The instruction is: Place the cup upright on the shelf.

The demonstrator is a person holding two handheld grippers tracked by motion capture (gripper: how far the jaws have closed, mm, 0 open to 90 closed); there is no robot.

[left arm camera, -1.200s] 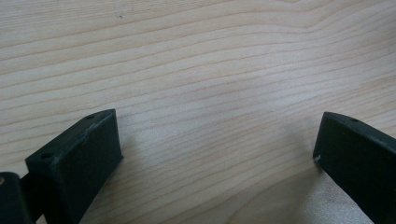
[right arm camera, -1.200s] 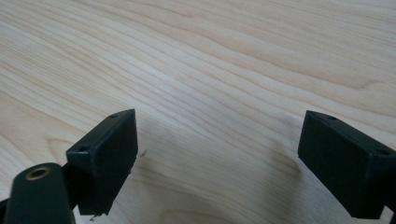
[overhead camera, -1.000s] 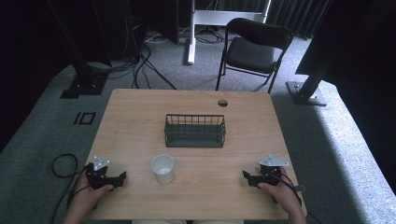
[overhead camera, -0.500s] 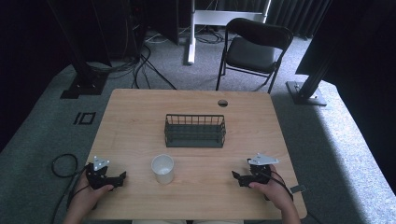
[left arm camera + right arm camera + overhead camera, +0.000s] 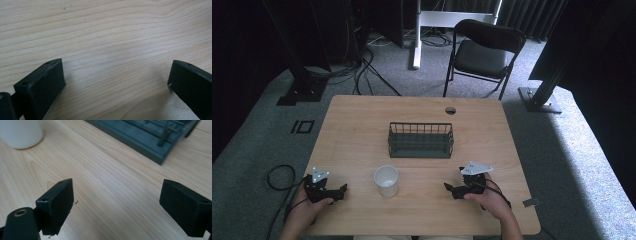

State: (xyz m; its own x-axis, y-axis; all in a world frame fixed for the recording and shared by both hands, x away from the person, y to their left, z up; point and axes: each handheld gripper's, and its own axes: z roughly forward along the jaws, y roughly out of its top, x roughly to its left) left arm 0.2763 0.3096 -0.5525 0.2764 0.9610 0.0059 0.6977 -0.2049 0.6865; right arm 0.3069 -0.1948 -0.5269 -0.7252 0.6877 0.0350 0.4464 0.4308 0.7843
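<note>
A white cup [image 5: 386, 180] stands upright on the wooden table [image 5: 362, 135], near the front and left of centre. Behind it, at mid-table, sits a dark wire basket [image 5: 421, 140]. My left gripper [image 5: 343, 189] rests at the front left, open, its jaws wide over bare wood [image 5: 115, 75]. My right gripper [image 5: 448, 188] is at the front right, open and pointing left toward the cup. In the right gripper view its jaws [image 5: 117, 202] frame bare wood, with the cup [image 5: 21, 132] at the upper left and the basket [image 5: 150, 137] at the top right.
A round cable hole [image 5: 450, 110] is in the table near its far edge. A black folding chair [image 5: 482, 52] stands behind the table. Cables [image 5: 277, 175] lie on the grey carpet to the left.
My right gripper has moved left along the table's front, from near the right edge toward the cup. The left gripper has stayed put.
</note>
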